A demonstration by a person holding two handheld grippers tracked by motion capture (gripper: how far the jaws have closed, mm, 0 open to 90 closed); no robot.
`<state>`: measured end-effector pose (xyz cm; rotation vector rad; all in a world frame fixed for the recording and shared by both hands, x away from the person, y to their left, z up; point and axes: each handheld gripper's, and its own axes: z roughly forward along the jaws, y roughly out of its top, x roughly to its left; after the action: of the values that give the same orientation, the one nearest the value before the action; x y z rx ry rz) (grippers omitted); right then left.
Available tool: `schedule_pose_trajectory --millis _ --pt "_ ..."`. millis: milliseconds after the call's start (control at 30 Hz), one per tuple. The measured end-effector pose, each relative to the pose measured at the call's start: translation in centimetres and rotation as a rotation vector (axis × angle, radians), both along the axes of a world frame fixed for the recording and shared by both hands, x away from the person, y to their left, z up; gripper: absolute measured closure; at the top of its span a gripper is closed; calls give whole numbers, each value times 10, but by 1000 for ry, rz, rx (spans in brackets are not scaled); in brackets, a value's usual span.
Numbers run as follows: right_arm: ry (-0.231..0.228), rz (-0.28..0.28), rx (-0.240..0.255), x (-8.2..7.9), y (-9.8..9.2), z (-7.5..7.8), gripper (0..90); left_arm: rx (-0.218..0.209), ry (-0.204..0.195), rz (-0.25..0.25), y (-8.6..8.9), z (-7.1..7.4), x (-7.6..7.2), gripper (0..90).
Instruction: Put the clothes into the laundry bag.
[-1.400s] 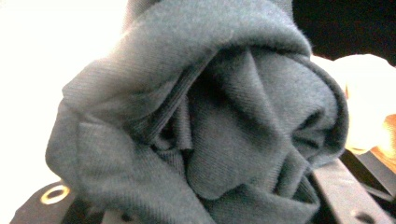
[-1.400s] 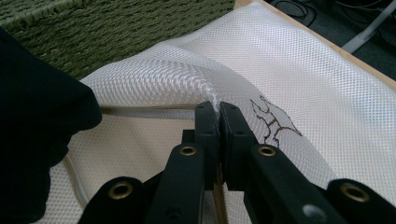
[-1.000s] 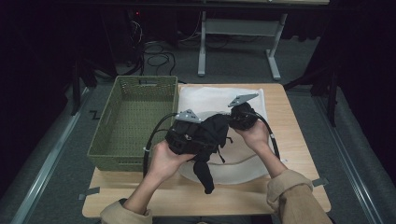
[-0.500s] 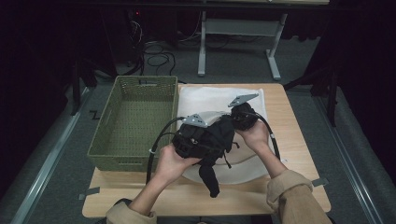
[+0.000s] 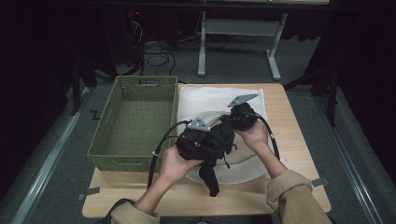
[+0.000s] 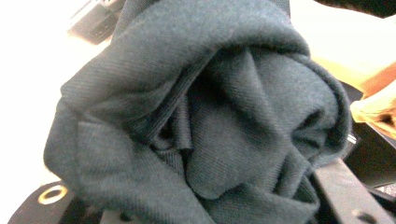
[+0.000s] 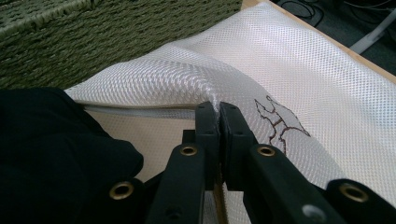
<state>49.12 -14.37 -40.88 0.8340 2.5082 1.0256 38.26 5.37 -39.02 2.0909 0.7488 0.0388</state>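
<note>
My left gripper is shut on a bundled dark garment, and one end of it hangs down over the white mesh bag. In the left gripper view the bunched garment sits between the jaws of the left gripper. My right gripper is shut on the bag's upper layer. The right gripper view shows the right gripper pinching the mesh bag and lifting its edge, with the dark garment at the gap's left.
An empty green woven basket stands left of the bag on the wooden table; its wall is just behind the lifted edge. Table legs and cables lie on the floor beyond the table's far edge.
My left hand has carried the garment a little to the right and lower, closer to the lifted bag edge. The right gripper has kept still.
</note>
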Motion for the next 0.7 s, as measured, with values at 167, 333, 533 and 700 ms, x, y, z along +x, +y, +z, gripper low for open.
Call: schedule_pose_trajectory --millis 167,333,533,700 --pt "-3 5 -2 -1 -1 1 881 11 -4 -1 -4 -5 0 568" --pt "-5 10 -1 -1 -1 1 881 3 1 6 -6 -11 3 566" --pt "-10 18 -7 -2 -1 2 883 -8 19 4 -6 -17 4 565" --pt "-7 21 -13 -2 0 2 883 -16 27 10 -8 -20 8 564"
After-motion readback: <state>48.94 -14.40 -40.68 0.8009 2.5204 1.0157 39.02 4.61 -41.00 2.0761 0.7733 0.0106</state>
